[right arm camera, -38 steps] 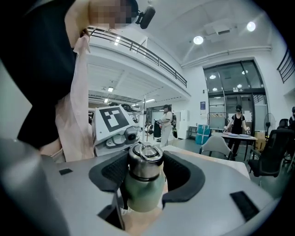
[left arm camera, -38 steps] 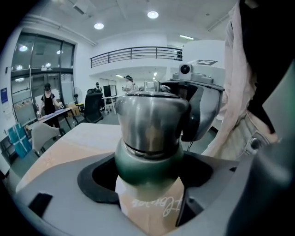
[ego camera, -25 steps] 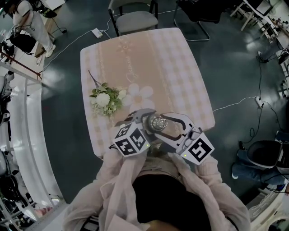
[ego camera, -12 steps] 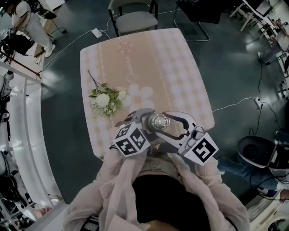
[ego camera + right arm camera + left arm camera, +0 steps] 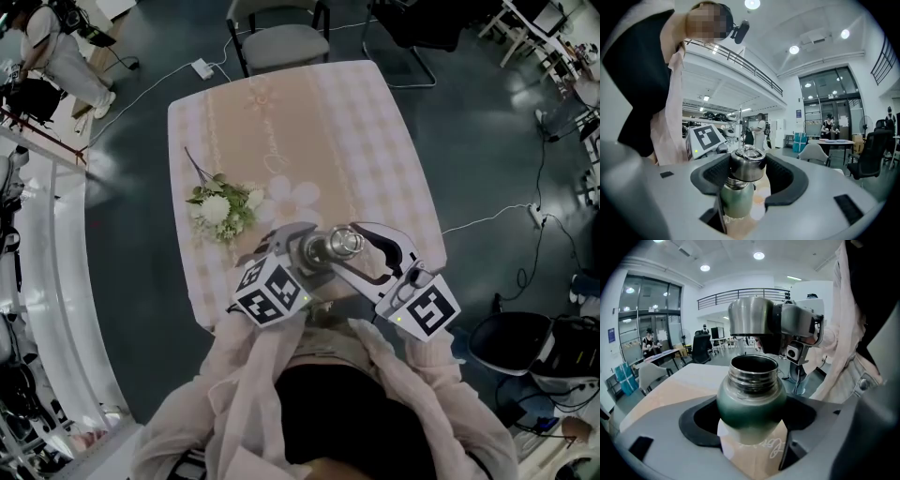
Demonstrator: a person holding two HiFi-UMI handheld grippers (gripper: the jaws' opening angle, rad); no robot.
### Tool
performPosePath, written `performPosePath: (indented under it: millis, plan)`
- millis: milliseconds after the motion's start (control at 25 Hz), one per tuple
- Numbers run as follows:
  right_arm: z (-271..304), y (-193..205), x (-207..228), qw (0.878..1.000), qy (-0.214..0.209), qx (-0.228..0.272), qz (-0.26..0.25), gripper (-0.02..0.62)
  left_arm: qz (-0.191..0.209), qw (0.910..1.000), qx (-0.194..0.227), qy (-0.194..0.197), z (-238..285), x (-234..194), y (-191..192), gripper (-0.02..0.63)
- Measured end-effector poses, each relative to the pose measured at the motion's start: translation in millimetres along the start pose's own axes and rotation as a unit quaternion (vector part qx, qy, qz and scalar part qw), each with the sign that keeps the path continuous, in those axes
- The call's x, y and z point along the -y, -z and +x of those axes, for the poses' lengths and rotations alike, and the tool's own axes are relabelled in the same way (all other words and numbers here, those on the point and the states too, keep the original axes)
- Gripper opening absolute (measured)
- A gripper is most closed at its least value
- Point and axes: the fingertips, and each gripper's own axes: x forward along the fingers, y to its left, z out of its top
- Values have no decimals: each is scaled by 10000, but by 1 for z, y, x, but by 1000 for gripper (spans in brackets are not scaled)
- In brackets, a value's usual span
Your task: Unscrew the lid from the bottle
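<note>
A dark green metal bottle (image 5: 751,399) stands upright with its threaded mouth uncovered, and my left gripper (image 5: 750,425) is shut on its body. The steel lid (image 5: 751,317) hangs just above that mouth, apart from it. My right gripper (image 5: 749,174) is shut on the lid (image 5: 747,168), with the bottle (image 5: 737,199) below it. In the head view both grippers meet over the table's near edge: left gripper (image 5: 306,251), right gripper (image 5: 346,246), lid (image 5: 345,241).
A bunch of white flowers (image 5: 220,208) lies on the checked tablecloth (image 5: 309,131) to the left of the grippers. A chair (image 5: 278,37) stands at the table's far end. Cables run over the dark floor. People stand far off in the room.
My right gripper has risen and shifted a little to the right with the lid, which now stands off the bottle's mouth. The left gripper and bottle have stayed put.
</note>
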Motion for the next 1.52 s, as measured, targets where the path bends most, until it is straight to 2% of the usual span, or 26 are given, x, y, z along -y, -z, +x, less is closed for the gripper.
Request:
performPosePath:
  millis: [320,520,760,1160,1320,1520]
  plan:
    - [-6,-1,14,9990,452,9,15,252,-314,9981,172,-504,-14,-20,-1,400]
    - [-12,1,27,9983,587,-25,-46,252,-624,9937,434,-820,-23,-39,-10,400]
    - [-22,10,45,9943,1054,-139,-23,251,-793,9886,564,-1145,-29,-53,-14,400]
    - [-40,35,79,9751,2178,-284,305,250,-1213,9719,790,-1859,-33,-81,-14,400]
    - [-45,44,77,9702,2358,-395,403,250,-1221,9683,781,-2036,-38,-80,-10,400]
    - [-51,53,78,9661,2479,-454,554,251,-1275,9667,790,-2073,-37,-77,-9,400]
